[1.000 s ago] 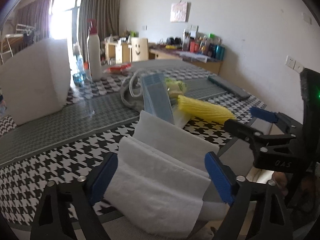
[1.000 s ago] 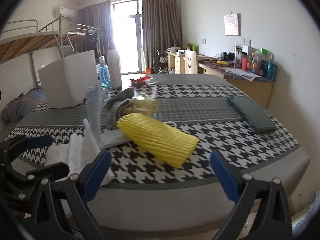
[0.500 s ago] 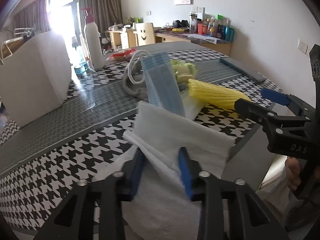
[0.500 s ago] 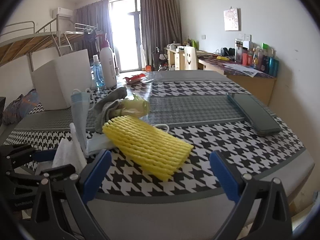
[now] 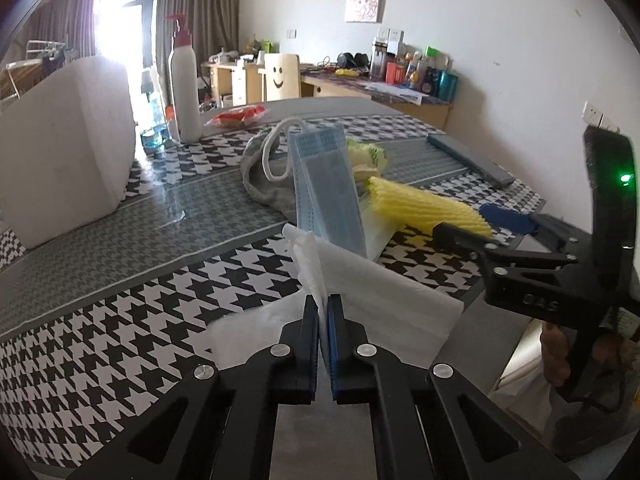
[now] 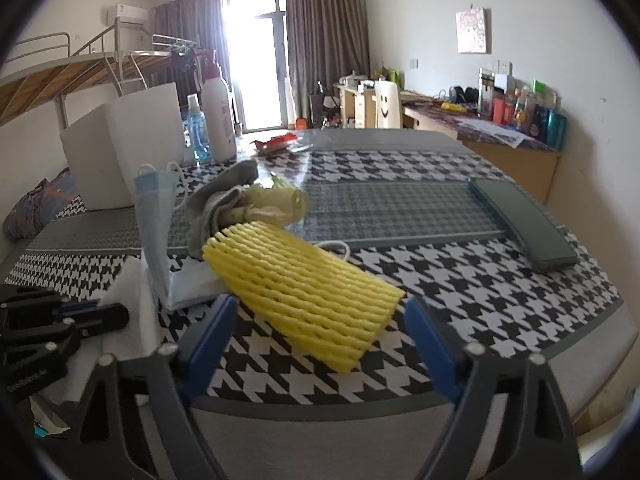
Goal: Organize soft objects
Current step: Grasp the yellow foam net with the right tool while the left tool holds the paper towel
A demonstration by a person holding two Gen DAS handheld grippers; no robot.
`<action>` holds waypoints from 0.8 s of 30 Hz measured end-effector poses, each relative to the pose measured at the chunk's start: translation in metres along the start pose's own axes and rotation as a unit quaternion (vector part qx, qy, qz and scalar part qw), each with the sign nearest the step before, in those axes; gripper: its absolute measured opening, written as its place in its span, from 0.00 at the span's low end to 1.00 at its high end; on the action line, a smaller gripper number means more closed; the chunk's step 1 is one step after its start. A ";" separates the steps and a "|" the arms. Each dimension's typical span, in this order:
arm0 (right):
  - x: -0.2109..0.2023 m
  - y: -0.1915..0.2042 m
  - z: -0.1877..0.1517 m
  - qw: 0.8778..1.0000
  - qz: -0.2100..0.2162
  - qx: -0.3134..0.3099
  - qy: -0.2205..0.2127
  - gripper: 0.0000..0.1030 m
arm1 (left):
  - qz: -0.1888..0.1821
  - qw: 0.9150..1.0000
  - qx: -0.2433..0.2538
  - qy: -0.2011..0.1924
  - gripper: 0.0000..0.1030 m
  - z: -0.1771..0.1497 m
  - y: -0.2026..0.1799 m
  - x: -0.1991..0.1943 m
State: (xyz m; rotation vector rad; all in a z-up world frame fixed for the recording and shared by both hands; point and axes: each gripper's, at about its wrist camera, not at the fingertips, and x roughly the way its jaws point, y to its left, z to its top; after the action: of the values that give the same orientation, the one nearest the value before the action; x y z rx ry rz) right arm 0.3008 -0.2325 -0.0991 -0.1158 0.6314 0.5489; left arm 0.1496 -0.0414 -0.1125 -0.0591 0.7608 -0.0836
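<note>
Now the left tongs [image 5: 323,307] pinch a raised fold of the white paper tissue [image 5: 384,300] lying on the houndstooth-patterned worktop [image 5: 120,320]. Right tongs [image 6: 318,320], just closing, stand spread around the near end of the yellow ribbed foam sleeve [image 6: 304,292], pads not touching it.

Bare tablecloth [image 6: 460,280] lies right of the yellow foam sleeve [image 6: 304,292]; leftward, apparently crowded.
</note>
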 end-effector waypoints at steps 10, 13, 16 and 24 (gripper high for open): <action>0.000 -0.006 -0.004 0.999 0.019 0.021 0.019 0.29 | -0.003 1.000 -0.004 -0.016 0.04 0.003 0.011 -0.014; -0.004 -0.005 -0.002 1.000 0.016 0.020 0.014 0.20 | -0.002 1.000 -0.003 -0.021 0.04 0.006 0.013 -0.017; -0.008 -0.003 0.000 1.000 0.014 0.016 0.007 0.13 | -0.001 1.000 -0.006 -0.025 0.04 0.008 0.016 -0.020; -0.016 -0.002 0.002 1.000 0.010 0.007 -0.005 0.10 | 0.002 0.999 -0.007 -0.040 0.04 0.012 0.022 -0.031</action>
State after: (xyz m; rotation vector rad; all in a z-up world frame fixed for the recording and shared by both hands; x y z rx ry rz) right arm 0.2918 -0.2410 -0.0883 -0.0930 0.6272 0.5647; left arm 0.1368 -0.0160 -0.0849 -0.0748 0.6810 -0.0723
